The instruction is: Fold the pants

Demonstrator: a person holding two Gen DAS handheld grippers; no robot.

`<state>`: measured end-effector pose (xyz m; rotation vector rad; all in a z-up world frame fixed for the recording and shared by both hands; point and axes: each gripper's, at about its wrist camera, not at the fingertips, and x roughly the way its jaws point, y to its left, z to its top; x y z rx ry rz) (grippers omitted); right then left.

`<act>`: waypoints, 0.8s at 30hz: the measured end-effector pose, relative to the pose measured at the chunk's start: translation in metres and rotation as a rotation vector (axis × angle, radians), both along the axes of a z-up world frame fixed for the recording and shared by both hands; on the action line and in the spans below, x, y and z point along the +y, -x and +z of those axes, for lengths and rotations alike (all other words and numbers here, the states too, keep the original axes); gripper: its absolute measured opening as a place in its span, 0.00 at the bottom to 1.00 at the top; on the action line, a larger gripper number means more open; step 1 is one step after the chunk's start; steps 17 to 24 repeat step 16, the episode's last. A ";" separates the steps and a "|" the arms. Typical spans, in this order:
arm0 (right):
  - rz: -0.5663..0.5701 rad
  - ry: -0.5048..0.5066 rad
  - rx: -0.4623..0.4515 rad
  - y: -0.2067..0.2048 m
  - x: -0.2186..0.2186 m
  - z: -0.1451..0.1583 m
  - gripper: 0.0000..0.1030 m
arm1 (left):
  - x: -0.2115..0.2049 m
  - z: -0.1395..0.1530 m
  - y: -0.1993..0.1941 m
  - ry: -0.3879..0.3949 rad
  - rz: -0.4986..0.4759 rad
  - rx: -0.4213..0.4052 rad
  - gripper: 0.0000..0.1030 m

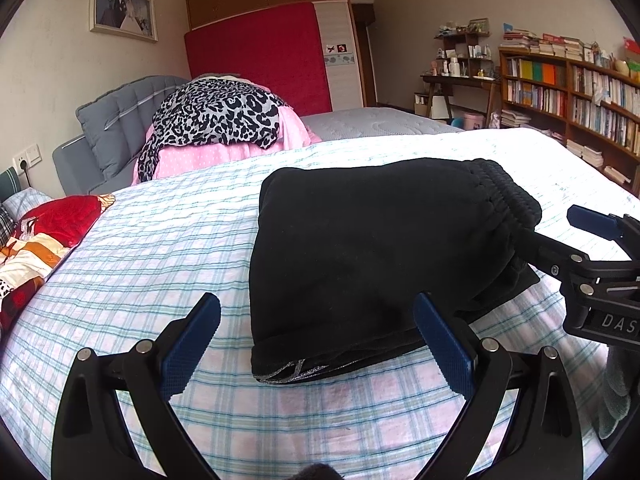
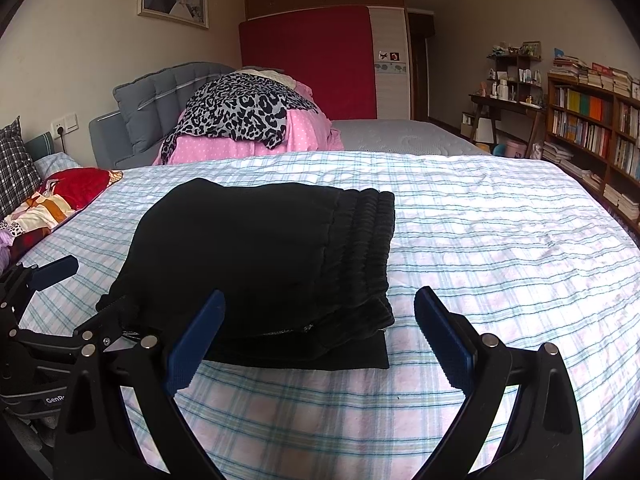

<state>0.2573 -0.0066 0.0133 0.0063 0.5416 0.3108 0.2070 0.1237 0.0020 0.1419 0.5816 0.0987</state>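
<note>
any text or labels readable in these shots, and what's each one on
"DAS", cut off by the frame edge, on the body of the right gripper.
"GenRo", cut off, on the body of the left gripper.
Book spines on the bookshelf: too small to read.
Stickers on the wardrobe door: pictures only, no legible words.
Black pants: no readable label.

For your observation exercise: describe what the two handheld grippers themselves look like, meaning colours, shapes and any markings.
Both the left gripper and the right gripper have black, angular linkage frames with silver round rivets at the joints. Each carries two flat fingers faced with dark blue textured pads. White lettering shows on the bodies: "DAS" on the right one, "GenR" on the left; both are cut off. No cables are visible.
</note>
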 end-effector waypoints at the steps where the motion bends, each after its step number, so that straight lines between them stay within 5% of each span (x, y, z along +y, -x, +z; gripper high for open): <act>1: 0.000 0.000 0.002 0.000 0.000 0.000 0.94 | 0.000 0.000 0.000 -0.002 -0.001 0.000 0.93; 24: -0.013 -0.025 0.050 -0.009 -0.008 -0.004 0.97 | 0.011 -0.008 -0.010 0.048 0.038 0.058 0.93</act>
